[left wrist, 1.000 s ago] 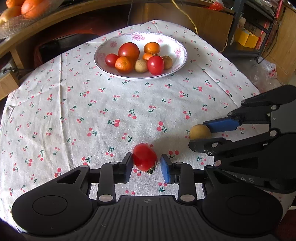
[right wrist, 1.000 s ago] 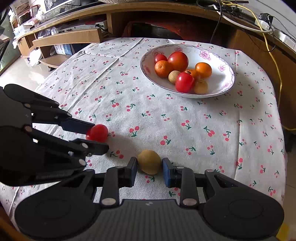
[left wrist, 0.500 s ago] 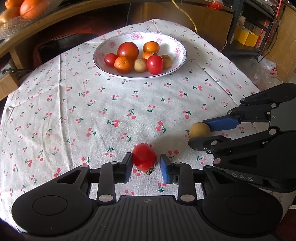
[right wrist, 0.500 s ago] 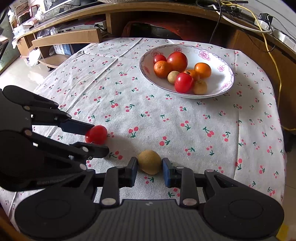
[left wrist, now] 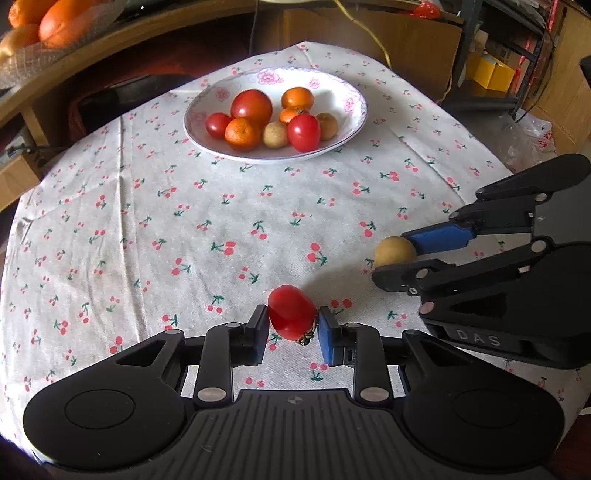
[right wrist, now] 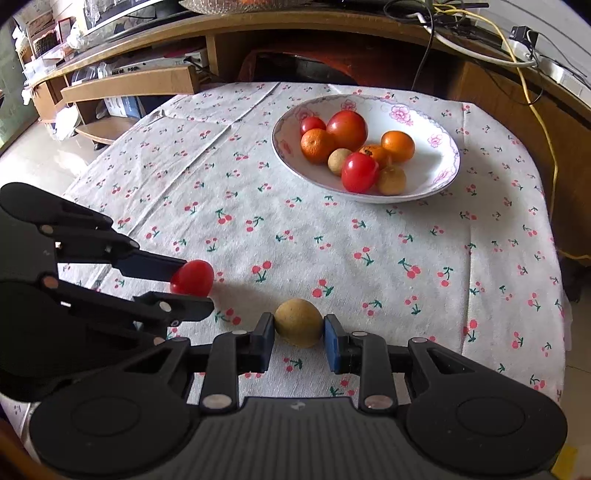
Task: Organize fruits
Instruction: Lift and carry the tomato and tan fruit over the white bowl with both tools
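Observation:
A red tomato (left wrist: 291, 312) sits low over the cherry-print tablecloth (left wrist: 184, 221), and my left gripper (left wrist: 291, 325) is shut on it with both pads touching. From the right wrist view the same tomato (right wrist: 192, 277) shows in the left gripper (right wrist: 190, 286). A round yellow-brown fruit (right wrist: 298, 322) is pinched in my right gripper (right wrist: 299, 329). The left wrist view shows that fruit (left wrist: 394, 250) in the right gripper (left wrist: 395, 256). A white flowered bowl (left wrist: 351, 92) at the far side holds several tomatoes, oranges and small brown fruits; its rim (right wrist: 443, 147) shows in the right wrist view too.
The two grippers are side by side near the table's front edge. Behind the table runs a wooden shelf unit (right wrist: 129, 85) with a glass dish of oranges (left wrist: 37, 22). A yellow cable (right wrist: 546, 147) hangs off the right. A yellow box (left wrist: 487, 70) sits on the floor.
My left gripper's fingers have drawn in until the gap beside the tomato is gone. The right gripper keeps its hold on the yellow-brown fruit; both views have shifted only slightly.

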Action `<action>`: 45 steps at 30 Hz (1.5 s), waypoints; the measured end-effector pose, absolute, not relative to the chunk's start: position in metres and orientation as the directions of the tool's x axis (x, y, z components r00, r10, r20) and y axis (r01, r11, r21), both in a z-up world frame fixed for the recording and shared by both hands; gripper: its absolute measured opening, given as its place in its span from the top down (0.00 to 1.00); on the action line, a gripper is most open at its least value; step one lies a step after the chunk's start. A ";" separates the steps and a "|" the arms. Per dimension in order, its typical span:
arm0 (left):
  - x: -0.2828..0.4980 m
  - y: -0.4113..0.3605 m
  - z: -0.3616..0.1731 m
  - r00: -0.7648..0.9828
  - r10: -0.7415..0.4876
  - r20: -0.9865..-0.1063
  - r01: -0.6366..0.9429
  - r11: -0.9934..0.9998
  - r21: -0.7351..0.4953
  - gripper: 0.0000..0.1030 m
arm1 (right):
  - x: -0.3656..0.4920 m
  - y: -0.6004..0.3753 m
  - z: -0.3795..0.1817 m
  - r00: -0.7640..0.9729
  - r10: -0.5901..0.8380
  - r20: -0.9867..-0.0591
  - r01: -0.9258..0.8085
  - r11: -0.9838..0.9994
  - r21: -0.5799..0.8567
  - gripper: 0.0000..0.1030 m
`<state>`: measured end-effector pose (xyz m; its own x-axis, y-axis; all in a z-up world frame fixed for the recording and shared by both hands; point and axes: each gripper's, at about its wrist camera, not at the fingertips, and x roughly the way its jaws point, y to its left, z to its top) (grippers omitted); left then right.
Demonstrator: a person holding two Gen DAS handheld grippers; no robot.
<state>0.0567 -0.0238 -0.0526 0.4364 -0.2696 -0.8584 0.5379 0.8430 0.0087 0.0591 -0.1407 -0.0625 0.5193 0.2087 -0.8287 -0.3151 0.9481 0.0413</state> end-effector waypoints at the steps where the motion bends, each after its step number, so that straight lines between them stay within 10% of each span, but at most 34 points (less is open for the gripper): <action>1: 0.057 -0.024 -0.051 0.439 -0.273 -0.856 0.539 0.842 0.008 0.65 | 0.059 -0.141 -0.062 0.522 0.210 -0.827 -0.314 0.949 0.042 0.72; 45: 0.094 -0.043 0.002 0.598 -0.308 -0.740 0.497 0.867 0.041 0.67 | 0.097 -0.166 -0.011 0.666 0.160 -0.728 -0.176 0.983 0.055 0.72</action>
<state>0.0938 -0.0425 0.0018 0.5984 -0.3077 -0.7398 0.4969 0.8668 0.0415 0.0965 -0.1655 -0.0106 0.6661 0.1600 -0.7285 -0.1761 0.9828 0.0549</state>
